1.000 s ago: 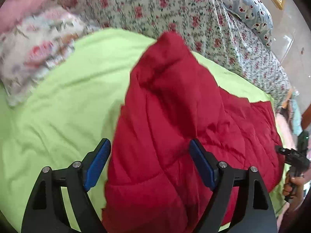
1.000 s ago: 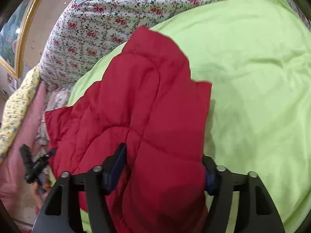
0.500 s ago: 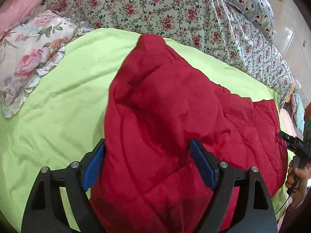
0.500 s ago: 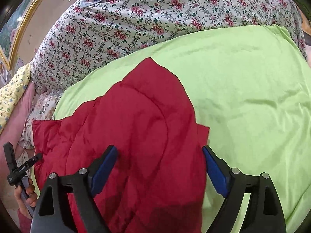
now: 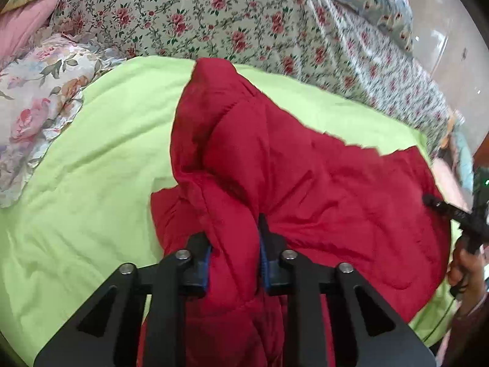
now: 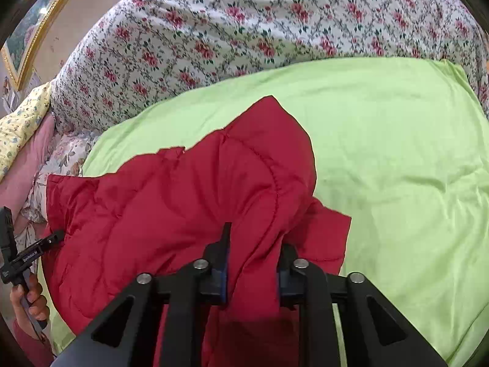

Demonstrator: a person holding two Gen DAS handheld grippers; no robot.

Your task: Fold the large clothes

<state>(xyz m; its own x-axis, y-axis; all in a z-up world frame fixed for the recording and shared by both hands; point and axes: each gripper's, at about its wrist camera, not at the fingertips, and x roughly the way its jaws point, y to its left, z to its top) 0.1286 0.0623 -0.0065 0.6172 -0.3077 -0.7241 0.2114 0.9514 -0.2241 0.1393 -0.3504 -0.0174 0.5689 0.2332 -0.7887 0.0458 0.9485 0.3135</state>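
Fabric of the red quilted jacket (image 5: 321, 183), spread on the green bedsheet (image 5: 91, 168), bunches between both sets of jaws: my left gripper (image 5: 233, 253) and right gripper (image 6: 252, 260) each clench 1 padded ridge, likely to carry that near edge over in an even fold.

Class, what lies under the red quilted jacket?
The red quilted jacket lies on a green sheet, visible around it. Anything beneath the jacket itself is covered.

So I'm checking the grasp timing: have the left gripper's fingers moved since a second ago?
Yes. The left gripper was open; its fingers have closed inward, pinching a ridge of the red jacket on the green sheet.
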